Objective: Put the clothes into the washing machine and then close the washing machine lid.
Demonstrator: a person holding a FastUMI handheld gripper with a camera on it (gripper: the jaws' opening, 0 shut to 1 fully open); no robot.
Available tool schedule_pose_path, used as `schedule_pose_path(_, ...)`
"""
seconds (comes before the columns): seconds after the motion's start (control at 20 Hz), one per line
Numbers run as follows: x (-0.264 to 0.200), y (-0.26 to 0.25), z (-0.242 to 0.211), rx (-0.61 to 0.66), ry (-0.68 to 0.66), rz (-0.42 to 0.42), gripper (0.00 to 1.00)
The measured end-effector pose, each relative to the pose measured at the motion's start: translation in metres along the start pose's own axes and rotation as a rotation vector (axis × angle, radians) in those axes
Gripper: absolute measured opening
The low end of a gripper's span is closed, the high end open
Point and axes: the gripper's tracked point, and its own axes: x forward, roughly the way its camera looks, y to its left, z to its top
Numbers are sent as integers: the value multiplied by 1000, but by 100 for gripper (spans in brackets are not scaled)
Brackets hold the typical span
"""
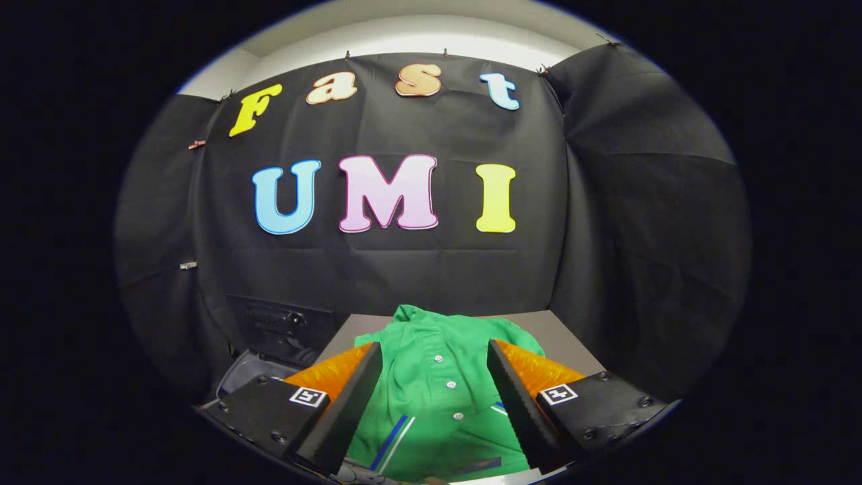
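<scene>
- Black cloth walls [417, 263] fill the upper and middle frame; a grey table [566, 337] sits at lower centre.
- At the bottom, my gripper [434, 397] stands wide open, gripping nothing.
- Between my fingers lies the green shirt [431, 377], its button line running straight ahead, collar farthest.
- A dark washing machine [283, 330] sits lower left, as I judge it.

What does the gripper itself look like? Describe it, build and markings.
The gripper has two wedge-shaped jaws tapering forward, with ribbed inner faces. Each sits on a blocky base fixed with screws and bearing a square black-and-white marker. The jaws stand open over a green shirt.
</scene>
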Motion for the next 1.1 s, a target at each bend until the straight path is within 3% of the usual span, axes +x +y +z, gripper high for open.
schedule_pose_path(0.4, 67, -20, -37, 3, 264, -39, 99)
schedule_pose_path(0.55, 79, -22, -61, -34, 373, -40, 99)
schedule_pose_path(0.95, 82, -21, -69, -67, 500, -37, 99)
schedule_pose_path(1.0, 81, -19, -69, -65, 519, -27, 97)
schedule_pose_path(1.05, 84, -19, -75, -74, 533, -25, 86)
schedule_pose_path(1.1, 85, -17, -76, -90, 543, -16, 82)
